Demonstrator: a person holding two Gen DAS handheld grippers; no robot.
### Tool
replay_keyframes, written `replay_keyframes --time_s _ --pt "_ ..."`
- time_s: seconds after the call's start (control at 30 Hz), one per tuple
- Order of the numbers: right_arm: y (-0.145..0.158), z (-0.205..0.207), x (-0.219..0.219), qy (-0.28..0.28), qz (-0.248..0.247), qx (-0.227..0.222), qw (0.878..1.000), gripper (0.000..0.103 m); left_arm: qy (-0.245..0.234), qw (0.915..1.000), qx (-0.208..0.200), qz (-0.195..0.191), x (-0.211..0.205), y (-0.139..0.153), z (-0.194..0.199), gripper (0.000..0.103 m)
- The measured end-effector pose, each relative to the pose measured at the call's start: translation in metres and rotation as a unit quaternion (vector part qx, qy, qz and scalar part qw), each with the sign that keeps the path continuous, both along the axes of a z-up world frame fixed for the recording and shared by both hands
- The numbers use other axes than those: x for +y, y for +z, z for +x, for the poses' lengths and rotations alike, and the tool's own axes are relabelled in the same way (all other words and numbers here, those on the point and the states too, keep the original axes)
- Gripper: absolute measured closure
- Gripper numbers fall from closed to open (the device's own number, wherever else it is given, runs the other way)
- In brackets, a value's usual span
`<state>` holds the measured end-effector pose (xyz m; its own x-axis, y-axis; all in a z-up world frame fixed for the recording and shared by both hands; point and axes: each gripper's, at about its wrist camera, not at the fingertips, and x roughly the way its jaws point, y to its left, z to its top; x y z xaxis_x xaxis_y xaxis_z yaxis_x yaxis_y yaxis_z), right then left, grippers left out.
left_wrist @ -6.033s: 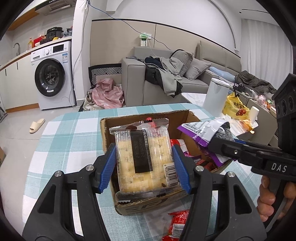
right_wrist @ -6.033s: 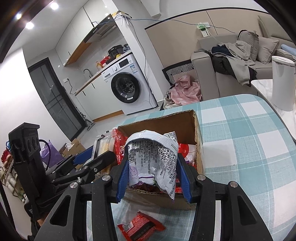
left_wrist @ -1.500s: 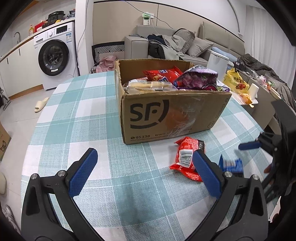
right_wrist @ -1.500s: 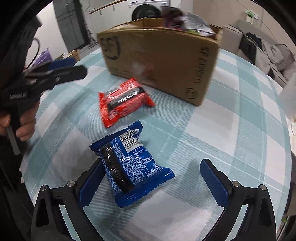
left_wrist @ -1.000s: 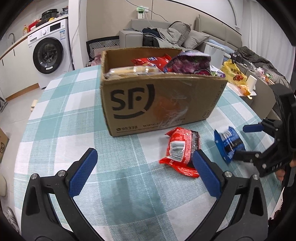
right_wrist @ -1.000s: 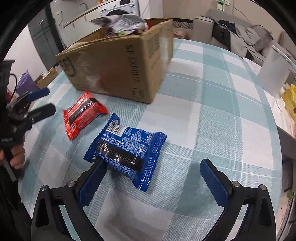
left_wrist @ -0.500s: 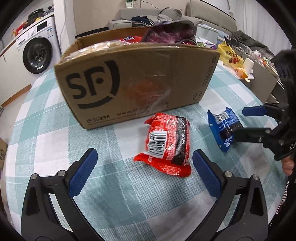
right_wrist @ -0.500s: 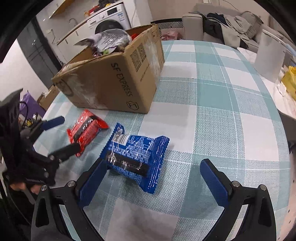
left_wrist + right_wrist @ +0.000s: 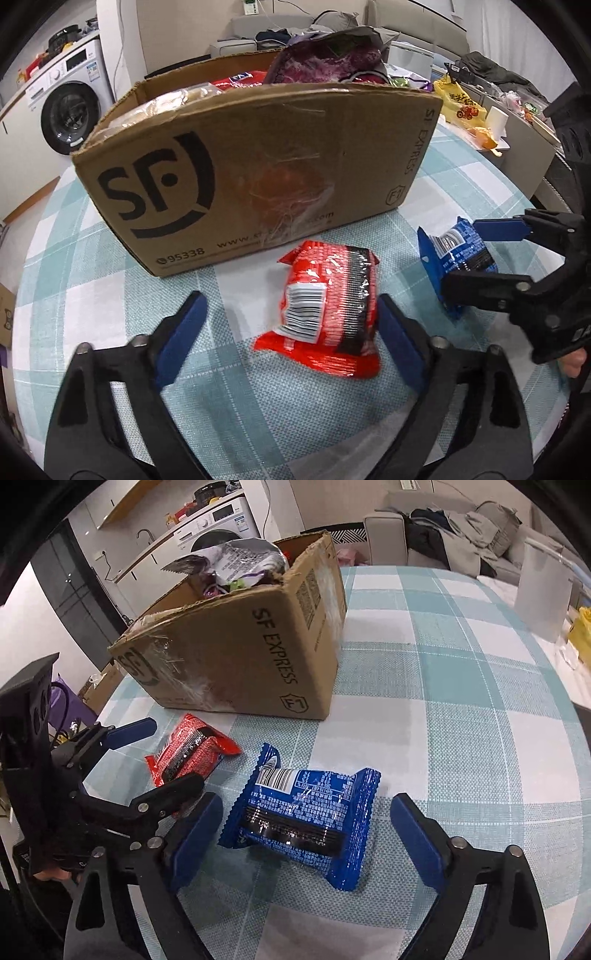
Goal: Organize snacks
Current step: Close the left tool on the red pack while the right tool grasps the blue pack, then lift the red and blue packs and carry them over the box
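A brown SF Express cardboard box [image 9: 258, 162] full of snacks stands on the checked table; it also shows in the right wrist view [image 9: 240, 653]. A red snack pack [image 9: 328, 310] lies in front of it, between the fingers of my open left gripper [image 9: 291, 339], its right edge against the right pad. A blue snack pack [image 9: 306, 816] lies between the fingers of my open right gripper [image 9: 306, 834], not clamped. In the left wrist view the blue pack [image 9: 454, 254] sits between the right gripper's fingers [image 9: 476, 280]. In the right wrist view the red pack [image 9: 188, 753] lies at the left gripper's fingers [image 9: 166, 794].
The teal and white checked tablecloth [image 9: 461, 701] covers the table. A purple bag [image 9: 328, 62] sticks out of the box top. A white bin [image 9: 543, 594] and yellow bag [image 9: 461, 103] stand beyond the table's right edge. A washing machine [image 9: 70, 110] is at the far left.
Both grippers have come down and forward: the left one around the red pack, the right one around the blue pack. Both stay open. Six seconds ago each held a snack over the box.
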<state>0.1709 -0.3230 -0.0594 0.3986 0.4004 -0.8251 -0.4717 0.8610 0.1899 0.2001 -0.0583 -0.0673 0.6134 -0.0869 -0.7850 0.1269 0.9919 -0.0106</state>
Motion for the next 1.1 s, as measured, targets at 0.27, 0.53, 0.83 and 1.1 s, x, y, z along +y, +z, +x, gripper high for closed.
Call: replay_keyframes --time_s 0.27,0.53,0.83,1.1 --pt "0.0 -0.003 0.004 0.014 -0.002 -0.006 1.0 0.027 -0.014 0.9996 0.004 -0.024 -0.007 -0.003 0.006 0.048" --pt "0.002 -0.006 0.004 0.026 0.007 -0.013 1.0 0.048 -0.023 0.9989 -0.003 -0.041 -0.01 -0.002 -0.001 0.056" --pt "0.006 -0.01 0.005 0.046 0.022 -0.019 0.999 0.056 -0.026 0.9984 -0.005 -0.05 -0.008 -0.002 -0.003 0.061" --pt "0.016 -0.012 0.001 0.052 0.047 -0.029 0.997 0.056 -0.028 0.9972 -0.014 -0.068 0.012 0.007 -0.017 0.061"
